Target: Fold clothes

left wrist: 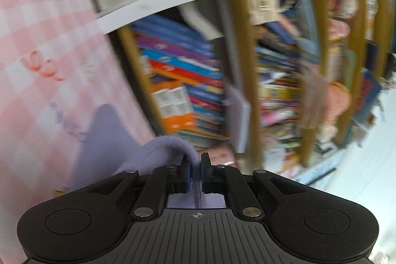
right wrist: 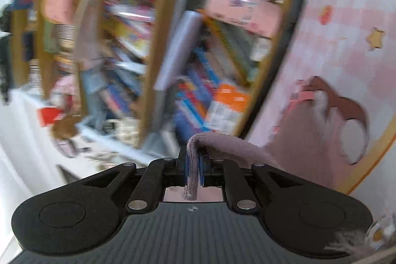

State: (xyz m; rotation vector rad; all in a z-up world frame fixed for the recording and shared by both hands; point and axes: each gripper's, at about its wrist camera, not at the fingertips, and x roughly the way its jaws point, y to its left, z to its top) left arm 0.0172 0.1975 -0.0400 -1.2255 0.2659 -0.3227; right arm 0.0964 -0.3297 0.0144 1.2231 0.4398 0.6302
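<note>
Both views are blurred. A soft, ribbed knit garment, pale lilac, is pinched by the left gripper, whose blue pads are closed on a rounded fold of fabric. The right gripper is likewise clamped on a thick doubled edge of it. Behind, wooden bookshelves packed with colourful books and a pink checked cloth are seen.
</note>
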